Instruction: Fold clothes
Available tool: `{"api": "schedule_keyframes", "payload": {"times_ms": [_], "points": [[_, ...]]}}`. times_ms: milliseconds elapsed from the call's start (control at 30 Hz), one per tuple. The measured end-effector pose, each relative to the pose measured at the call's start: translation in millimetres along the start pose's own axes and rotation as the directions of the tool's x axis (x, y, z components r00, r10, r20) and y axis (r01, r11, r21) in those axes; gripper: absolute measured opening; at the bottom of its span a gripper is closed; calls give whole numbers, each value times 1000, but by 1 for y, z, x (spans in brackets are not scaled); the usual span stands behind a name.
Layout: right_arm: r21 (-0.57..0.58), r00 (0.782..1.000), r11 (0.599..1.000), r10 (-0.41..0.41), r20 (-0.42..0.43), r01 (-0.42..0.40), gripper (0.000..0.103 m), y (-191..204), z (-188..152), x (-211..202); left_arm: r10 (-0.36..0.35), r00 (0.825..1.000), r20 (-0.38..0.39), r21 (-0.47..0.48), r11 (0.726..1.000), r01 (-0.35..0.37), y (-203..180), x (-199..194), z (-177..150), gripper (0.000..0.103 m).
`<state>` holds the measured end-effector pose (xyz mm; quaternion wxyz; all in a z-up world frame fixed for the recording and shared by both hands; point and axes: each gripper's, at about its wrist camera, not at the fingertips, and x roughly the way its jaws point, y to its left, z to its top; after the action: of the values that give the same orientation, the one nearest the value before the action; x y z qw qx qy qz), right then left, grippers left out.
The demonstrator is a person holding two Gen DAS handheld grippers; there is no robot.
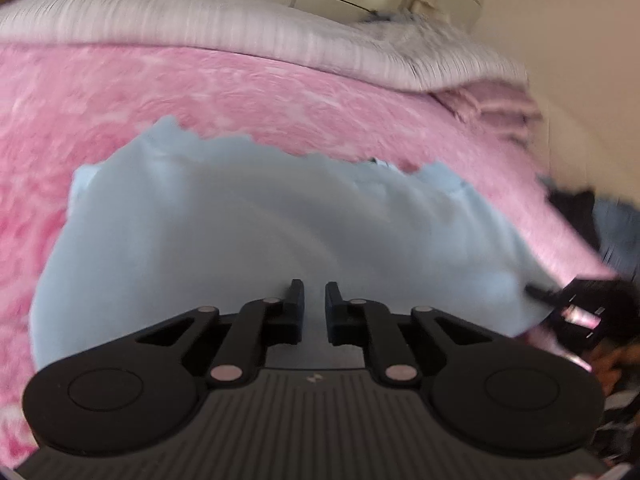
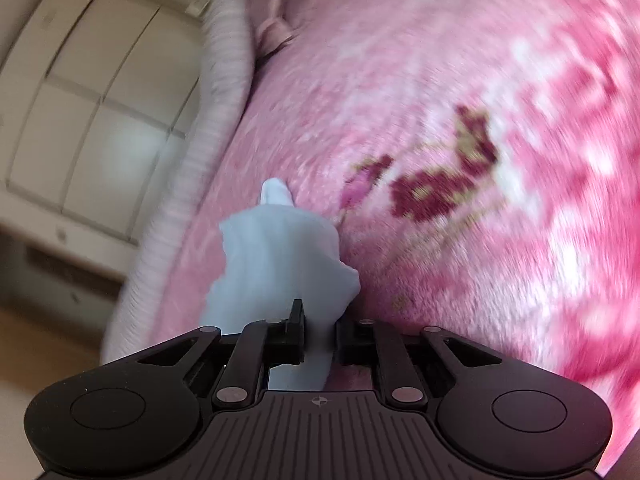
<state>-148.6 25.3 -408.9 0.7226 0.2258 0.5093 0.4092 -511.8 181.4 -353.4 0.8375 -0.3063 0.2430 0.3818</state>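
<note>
Garment first: a pale blue, thin, soft cloth garment (image 1: 248, 232) lies spread on the pink plush bed blanket (image 1: 120, 92), and everything below is placed from it. A white ribbed cover (image 1: 200, 16) sits at the blanket's far side, beyond the garment's ragged far edge.

Left hand-held gripper (image 1: 314, 308) is over the near part of the cloth, pointing down and across it toward that far edge. Jaws stand narrow, a slim gap between them. Blue cloth shows in the gap, but whether the pads pinch a fold or merely hover above the sheet I cannot tell.

Right hand-held gripper (image 2: 320, 336) is at the garment's right-hand edge. Seen from the left camera it appears as a dark blurred shape (image 1: 580, 308) touching that corner. In its own view a bunched tuft of the blue cloth (image 2: 280, 256) rises straight ahead of the fingers, and a strip of it runs down between the jaws, which are drawn in tight on it. I judge this a real grip.

Long axis of the garment seems to run left to right, between the two tools. Judgement: the right side is ready to be carried over.
</note>
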Motion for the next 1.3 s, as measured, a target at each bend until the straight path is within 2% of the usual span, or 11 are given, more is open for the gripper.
{"api": "schedule_keyframes", "payload": {"times_ms": [133,300,467,600,700,767,933,1033,1133,1200,1300], "points": [[-436,990,889,-121,79,143,10,63,-21,-4,44,999,13,-87,995,-43,29,-26,1,10],[-875,971,433,-8,239,219,9,150,-101,-20,28,1000,1,-270,962,-27,77,-57,-7,10],[-996,990,3,102,94,94,9,197,-206,-13,-15,1000,-4,-402,916,12,114,-82,-19,10],[-982,999,-180,-19,-48,-51,15,203,-274,23,-25,1000,-19,-433,901,15,128,-90,-18,10],[-954,998,-296,-61,-27,-44,29,200,-304,32,-46,999,-22,-435,900,32,133,-91,-13,10],[-964,994,-247,-67,-87,-101,34,205,-289,24,-69,997,-27,-439,897,50,135,-89,-8,10],[-930,929,25,-37,-368,-368,48,222,-218,-7,-152,988,-25,-452,883,124,131,-72,9,12],[-888,909,213,0,-416,-406,49,227,-161,-15,-203,979,-26,-468,868,167,126,-55,22,16],[-842,952,489,-74,-297,-225,49,231,-93,6,-295,955,-38,-516,824,234,122,-28,32,25],[-728,948,683,-193,-254,-56,49,214,-48,30,-358,933,-36,-577,770,273,121,-7,35,27],[-608,911,790,-301,-283,72,49,191,-15,72,-409,911,-58,-625,726,287,117,24,40,30]]}}
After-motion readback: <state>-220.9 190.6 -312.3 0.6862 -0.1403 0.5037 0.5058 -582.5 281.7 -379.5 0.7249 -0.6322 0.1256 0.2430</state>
